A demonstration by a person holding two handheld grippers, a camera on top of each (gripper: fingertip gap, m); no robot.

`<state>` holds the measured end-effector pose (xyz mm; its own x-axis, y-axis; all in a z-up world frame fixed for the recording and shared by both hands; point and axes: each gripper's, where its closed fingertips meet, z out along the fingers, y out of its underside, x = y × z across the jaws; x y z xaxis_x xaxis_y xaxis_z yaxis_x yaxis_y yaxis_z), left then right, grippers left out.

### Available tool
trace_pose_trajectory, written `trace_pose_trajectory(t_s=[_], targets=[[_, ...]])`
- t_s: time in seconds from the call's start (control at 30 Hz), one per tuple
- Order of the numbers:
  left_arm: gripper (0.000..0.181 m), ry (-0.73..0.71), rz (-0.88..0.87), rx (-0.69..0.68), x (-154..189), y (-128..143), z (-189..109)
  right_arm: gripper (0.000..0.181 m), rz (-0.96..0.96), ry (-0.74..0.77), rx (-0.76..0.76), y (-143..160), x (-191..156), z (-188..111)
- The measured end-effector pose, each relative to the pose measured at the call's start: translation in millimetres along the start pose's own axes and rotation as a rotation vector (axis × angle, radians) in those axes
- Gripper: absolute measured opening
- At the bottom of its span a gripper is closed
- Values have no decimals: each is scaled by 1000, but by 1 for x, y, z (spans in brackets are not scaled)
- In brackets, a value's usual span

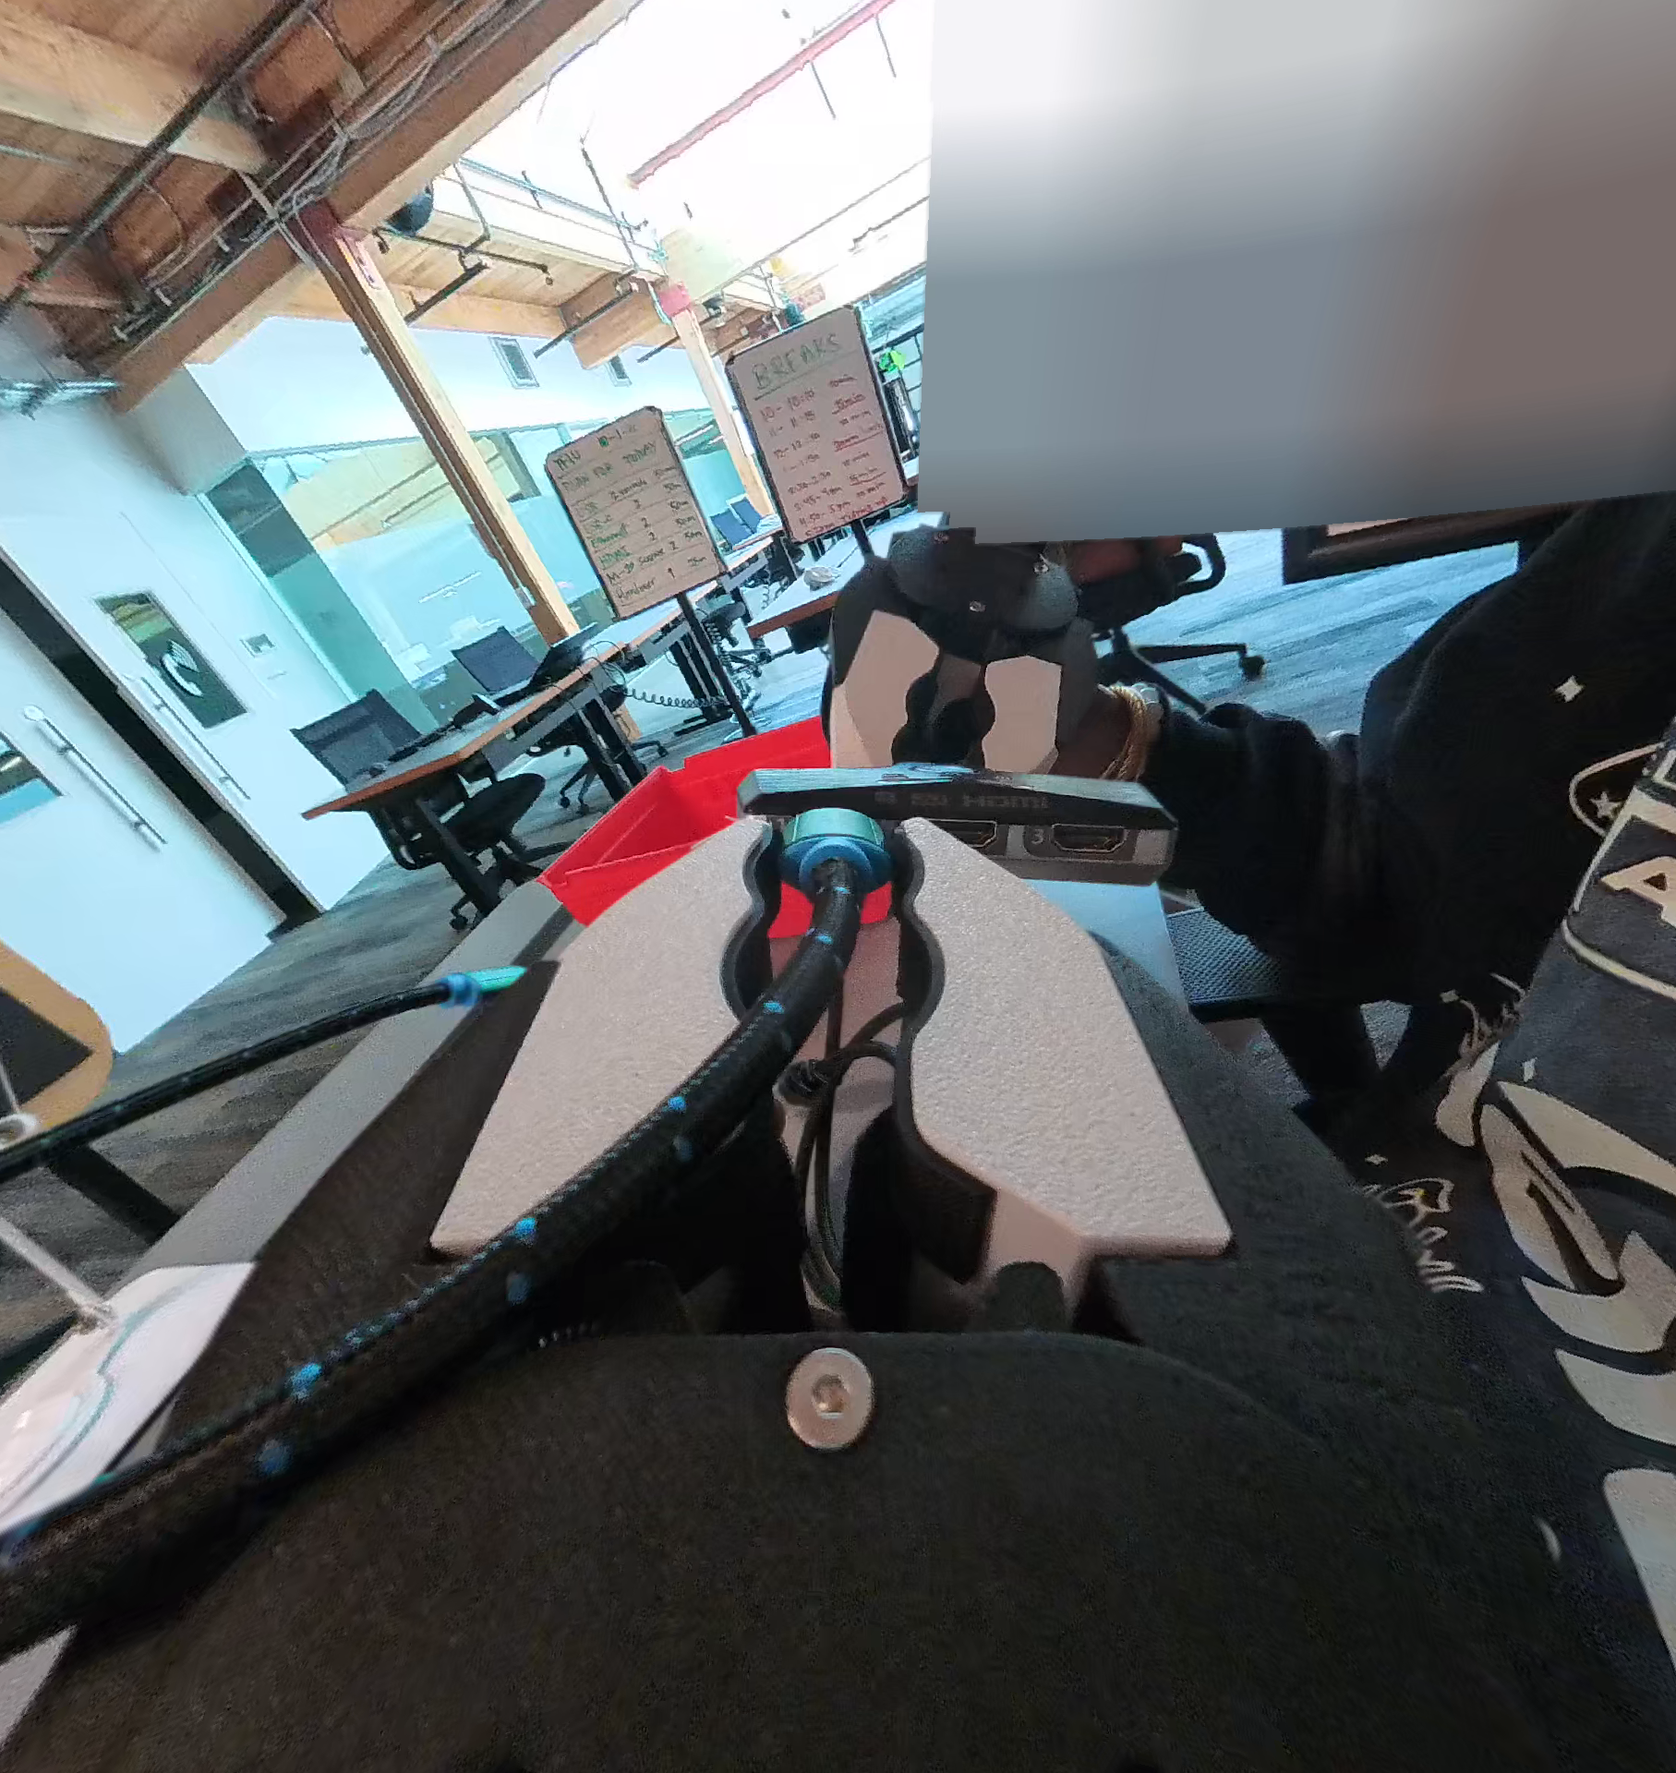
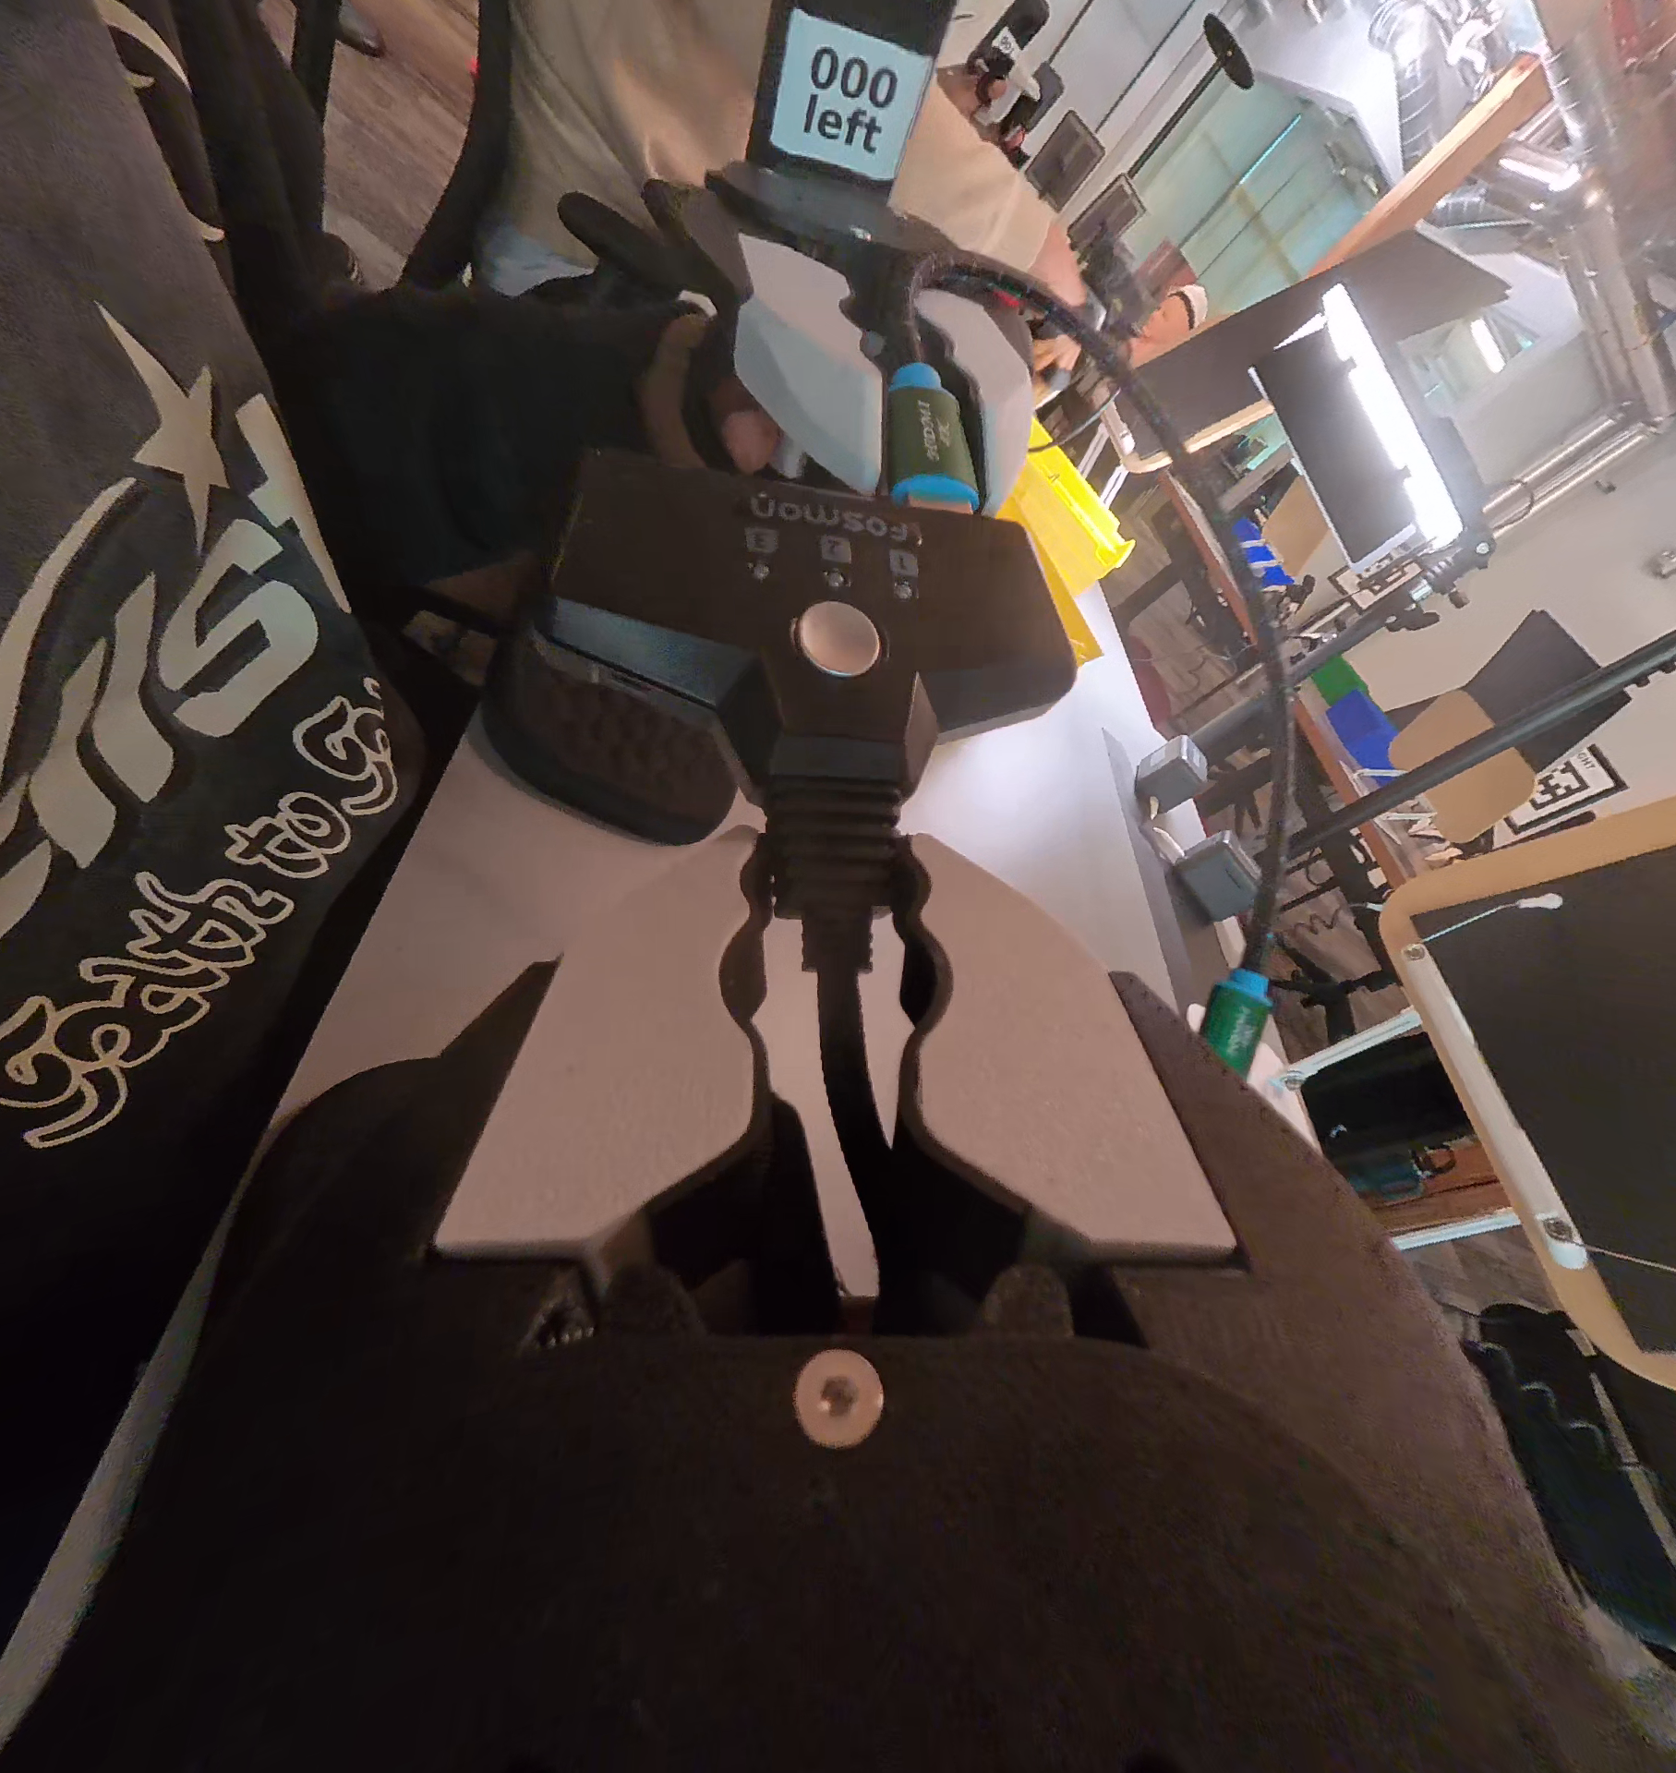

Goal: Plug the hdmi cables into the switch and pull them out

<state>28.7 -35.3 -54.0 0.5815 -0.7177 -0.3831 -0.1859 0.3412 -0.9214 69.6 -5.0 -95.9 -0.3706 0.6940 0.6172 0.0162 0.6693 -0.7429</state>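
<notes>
The black HDMI switch (image 2: 814, 595) is held up level between the two grippers. My right gripper (image 2: 834, 849) is shut on the ribbed strain relief of the switch's own black cable (image 2: 838, 1036). My left gripper (image 1: 834, 839) is shut on a green and blue HDMI plug (image 1: 829, 849) whose tip meets the switch's (image 1: 958, 796) leftmost port; two other ports (image 1: 1088, 842) show empty. In the right wrist view the left gripper (image 2: 930, 470) holds that plug (image 2: 925, 441) at the switch's far edge. The right gripper (image 1: 954, 700) shows behind the switch.
The braided cable (image 1: 527, 1247) trails back left; its other green plug (image 2: 1237, 1017) hangs at the white table's (image 2: 546, 863) edge. A red bin (image 1: 671, 844) and a yellow bin (image 2: 1064, 518) stand on the table. A person's dark sweatshirt (image 1: 1486, 863) is close by.
</notes>
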Motion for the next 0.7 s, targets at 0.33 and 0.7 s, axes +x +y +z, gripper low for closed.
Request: trace_pose_trajectory(t_s=[0.33,0.7], targets=[[22,7,-141,26,-5,1,1,25,-68,39,46,-10,3,-2],[22,-36,-231,137,-15,-9,3,25,-152,141,64,-22,12,0]])
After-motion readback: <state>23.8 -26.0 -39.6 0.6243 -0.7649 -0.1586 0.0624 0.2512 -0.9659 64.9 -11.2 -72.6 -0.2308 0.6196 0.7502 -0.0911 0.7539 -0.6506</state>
